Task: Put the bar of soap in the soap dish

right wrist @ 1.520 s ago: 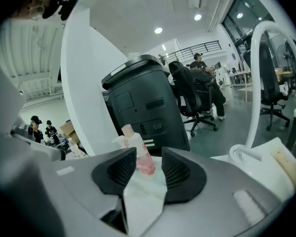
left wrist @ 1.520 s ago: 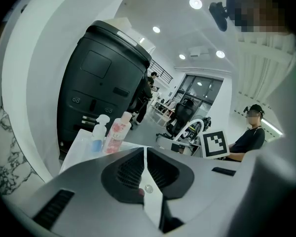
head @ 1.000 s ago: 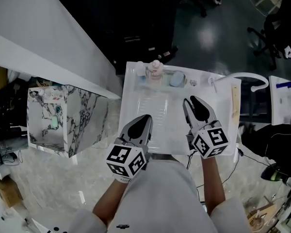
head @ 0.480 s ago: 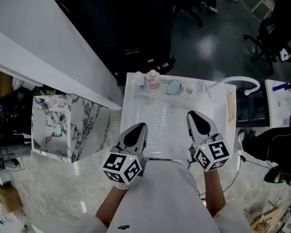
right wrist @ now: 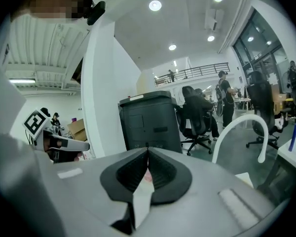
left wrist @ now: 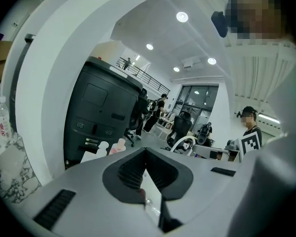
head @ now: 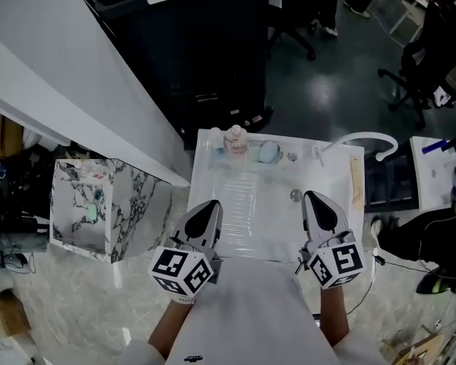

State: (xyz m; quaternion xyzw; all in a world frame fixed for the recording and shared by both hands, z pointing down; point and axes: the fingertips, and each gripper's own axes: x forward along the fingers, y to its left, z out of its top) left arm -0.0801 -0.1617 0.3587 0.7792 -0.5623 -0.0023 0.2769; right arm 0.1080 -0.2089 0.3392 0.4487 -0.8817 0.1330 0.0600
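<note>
A white sink basin (head: pixel 235 204) lies ahead of me in the head view. At its far rim stand a pink and white item (head: pixel 235 138) and a pale blue oval piece (head: pixel 268 151); which is the soap and which the dish I cannot tell. My left gripper (head: pixel 207 206) hovers over the near left of the basin, shut and empty; its own view shows the jaws (left wrist: pixel 145 151) meeting. My right gripper (head: pixel 317 198) hangs over the near right. Its jaws (right wrist: pixel 148 152) have just been closing and now meet with nothing between them.
A white curved faucet (head: pixel 368 138) arches at the basin's right. A small metal drain (head: pixel 295 196) sits by the right gripper. A marbled cabinet (head: pixel 106 204) stands left, a black unit (head: pixel 205 36) behind, and office chairs (head: pixel 422 67) at far right.
Both grippers have drawn back toward the basin's near edge. The right gripper's jaws, apart a second ago, have come together. The left jaws stay shut.
</note>
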